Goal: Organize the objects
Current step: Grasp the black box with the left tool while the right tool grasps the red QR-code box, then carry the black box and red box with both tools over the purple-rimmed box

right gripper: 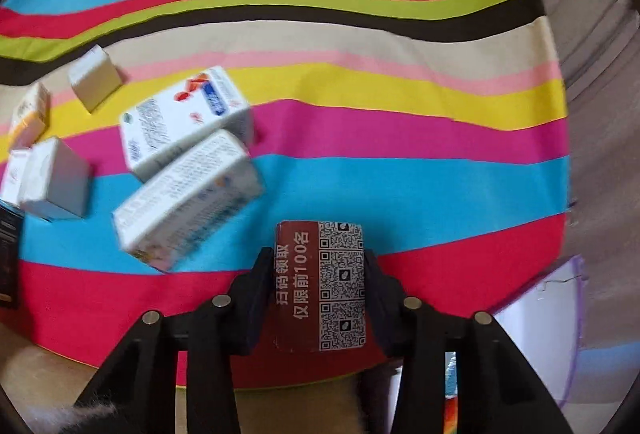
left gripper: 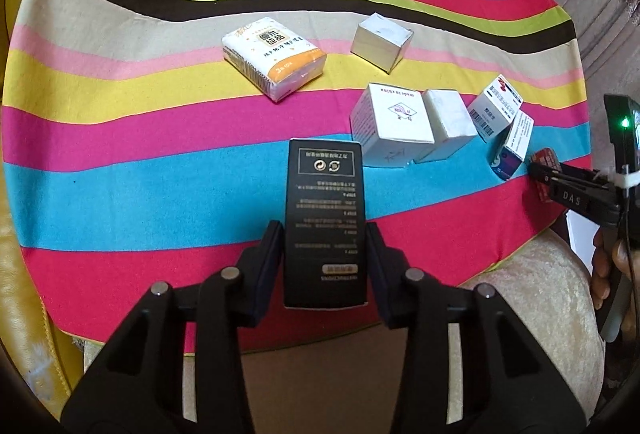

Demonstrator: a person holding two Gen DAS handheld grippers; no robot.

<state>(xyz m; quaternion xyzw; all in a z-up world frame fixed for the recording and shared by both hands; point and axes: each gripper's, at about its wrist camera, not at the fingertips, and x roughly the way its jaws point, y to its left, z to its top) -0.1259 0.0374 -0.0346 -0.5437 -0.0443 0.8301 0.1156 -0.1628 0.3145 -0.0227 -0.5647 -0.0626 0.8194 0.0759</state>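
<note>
Both tongs loaded: 1 box gripped in each, over the striped cloth.

Left tongs [left gripper: 325, 248] are clamped on a tall black cardboard box with white print [left gripper: 325, 209], its far end over the blue stripe. Right tongs [right gripper: 319, 288] are closed on a dark red box bearing QR codes [right gripper: 320, 284], over the red stripe. Beyond, on the multicoloured striped cloth [left gripper: 140, 161] covering the counter: 2 white boxes side by side [left gripper: 394, 125], 2 white medicine cartons leaning together [right gripper: 188, 161], a plain white cube box [left gripper: 382, 41], and an orange-and-white tissue pack [left gripper: 274, 57] well apart to the left.
</note>
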